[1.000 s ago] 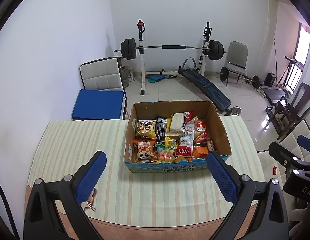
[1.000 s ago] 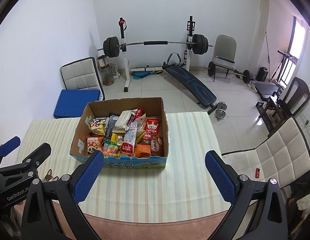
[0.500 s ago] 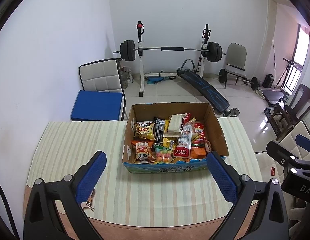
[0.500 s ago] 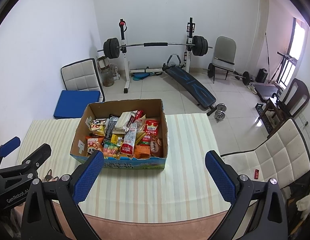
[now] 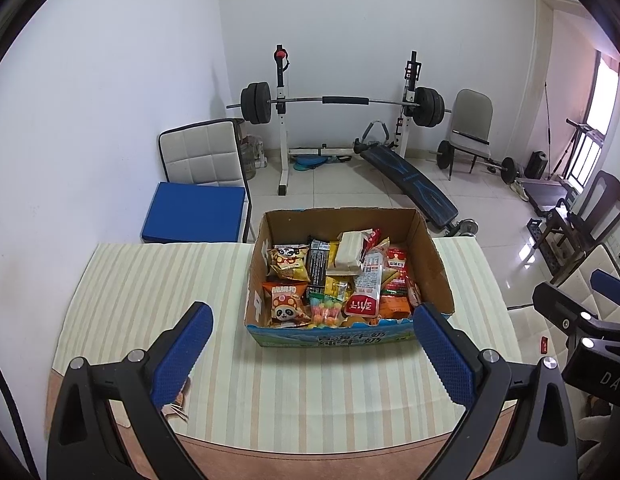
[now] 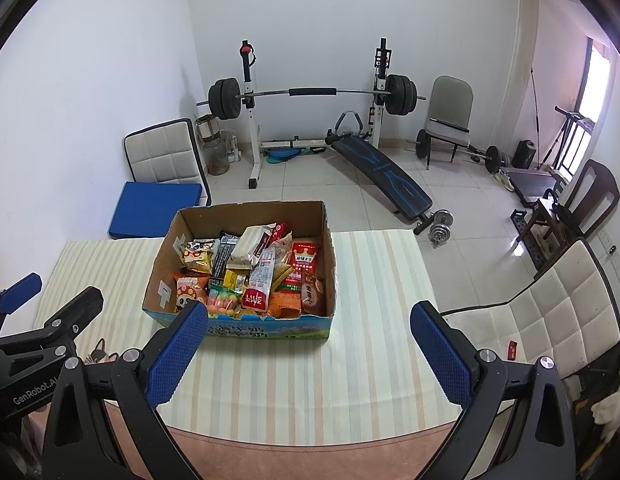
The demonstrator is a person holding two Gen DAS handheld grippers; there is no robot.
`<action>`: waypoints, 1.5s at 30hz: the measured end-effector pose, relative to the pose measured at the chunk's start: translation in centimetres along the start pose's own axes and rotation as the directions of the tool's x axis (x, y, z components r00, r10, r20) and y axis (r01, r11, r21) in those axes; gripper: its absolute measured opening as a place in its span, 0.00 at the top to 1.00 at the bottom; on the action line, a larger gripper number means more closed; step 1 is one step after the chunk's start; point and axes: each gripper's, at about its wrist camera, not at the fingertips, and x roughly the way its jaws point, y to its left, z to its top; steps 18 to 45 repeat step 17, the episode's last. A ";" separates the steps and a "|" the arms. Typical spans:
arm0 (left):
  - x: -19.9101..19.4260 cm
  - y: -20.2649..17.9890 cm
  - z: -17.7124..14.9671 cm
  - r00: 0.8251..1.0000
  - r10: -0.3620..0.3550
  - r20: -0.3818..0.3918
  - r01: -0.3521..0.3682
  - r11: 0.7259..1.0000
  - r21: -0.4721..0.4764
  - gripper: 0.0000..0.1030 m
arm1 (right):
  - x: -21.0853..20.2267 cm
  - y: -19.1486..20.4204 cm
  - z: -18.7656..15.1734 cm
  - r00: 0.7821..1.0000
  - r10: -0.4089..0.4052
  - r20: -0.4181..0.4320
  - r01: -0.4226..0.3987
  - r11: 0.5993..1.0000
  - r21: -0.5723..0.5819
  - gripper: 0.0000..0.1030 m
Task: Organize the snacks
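Observation:
An open cardboard box point(image 5: 440, 264) point(image 6: 329, 256) stands on the striped tablecloth point(image 5: 158, 280) point(image 6: 374, 280), packed with several snack packets: a panda bag point(image 5: 284, 304) point(image 6: 188, 290), a white and red stick pack point(image 5: 366, 292) point(image 6: 260, 282), a red crown packet point(image 5: 395, 266) point(image 6: 304, 260). My left gripper point(image 5: 312, 354) hovers open in front of the box, nothing between its blue pads. My right gripper point(image 6: 310, 354) is open too, held before the box's right front corner. Each gripper shows at the edge of the other's view.
A small keyring-like object point(image 5: 176, 406) point(image 6: 100, 350) lies on the cloth at the near left. Beyond the table are a blue-cushioned chair point(image 5: 194, 212), a barbell rack point(image 5: 342, 100) and bench point(image 5: 410, 188). A white padded chair point(image 6: 550, 312) stands at the table's right.
Both views have drifted back slightly, so the box sits a little lower and smaller in frame. Both grippers stay open and the snacks have not moved.

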 end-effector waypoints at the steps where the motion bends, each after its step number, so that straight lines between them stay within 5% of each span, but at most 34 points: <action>1: -0.1 -0.1 0.1 1.000 0.000 0.001 0.000 1.000 0.000 0.00 | -0.1 0.0 0.2 1.000 0.002 0.001 -0.002 1.000 -0.003 0.00; 45: -1.1 -0.5 0.3 1.000 0.004 0.019 -0.004 1.000 -0.010 0.00 | -1.1 0.2 0.7 1.000 0.010 0.014 -0.010 1.000 -0.012 0.00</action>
